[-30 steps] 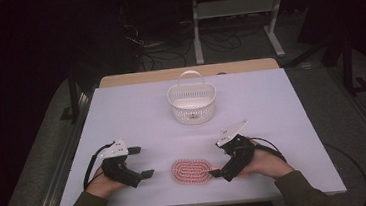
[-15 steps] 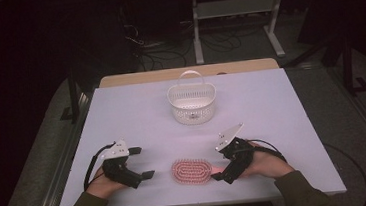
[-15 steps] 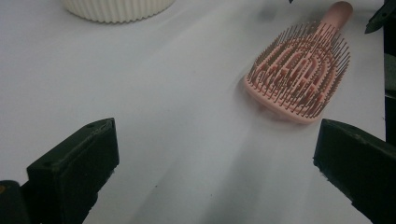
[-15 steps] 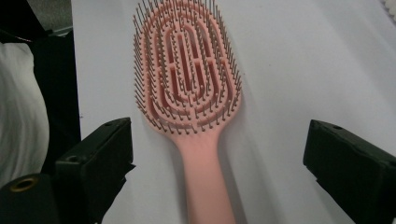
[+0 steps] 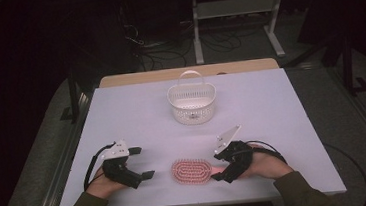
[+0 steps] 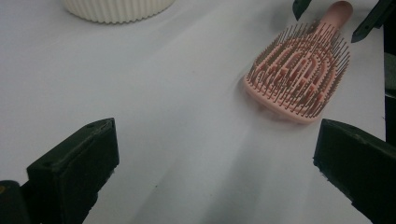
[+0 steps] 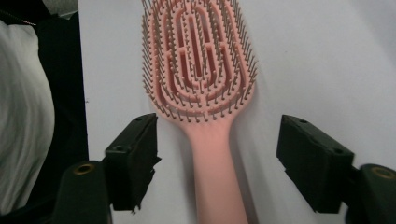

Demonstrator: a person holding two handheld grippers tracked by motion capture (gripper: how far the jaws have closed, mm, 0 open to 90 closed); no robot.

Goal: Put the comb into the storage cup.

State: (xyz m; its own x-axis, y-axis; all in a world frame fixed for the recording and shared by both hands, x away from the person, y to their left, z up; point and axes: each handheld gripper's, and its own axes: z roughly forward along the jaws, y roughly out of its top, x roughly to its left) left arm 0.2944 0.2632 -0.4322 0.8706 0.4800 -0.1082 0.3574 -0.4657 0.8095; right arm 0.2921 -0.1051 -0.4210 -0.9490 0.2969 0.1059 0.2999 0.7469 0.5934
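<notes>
A pink hairbrush (image 5: 192, 171) lies bristles up near the table's front edge, its handle pointing right. My right gripper (image 5: 218, 167) straddles that handle (image 7: 217, 172). Its jaws have just been closing, and a gap still shows on each side of the handle, so the pads are not touching it. Left of the brush, my left gripper (image 5: 143, 162) rests on the table, open and holding nothing. In the left gripper view the brush (image 6: 299, 77) lies ahead to the right between wide jaws (image 6: 215, 158). In the right gripper view the brush head (image 7: 198, 60) fills the upper middle.
A white slatted basket (image 5: 191, 102) with a handle stands at the table's middle back, also seen as a ribbed wall (image 6: 116, 7). The white table top (image 5: 271, 105) ends close behind the hands. Dark floor, cables and a frame lie beyond.
The right gripper's jaws have drawn closer together around the brush handle. Both hands and the brush have stayed where they were.
</notes>
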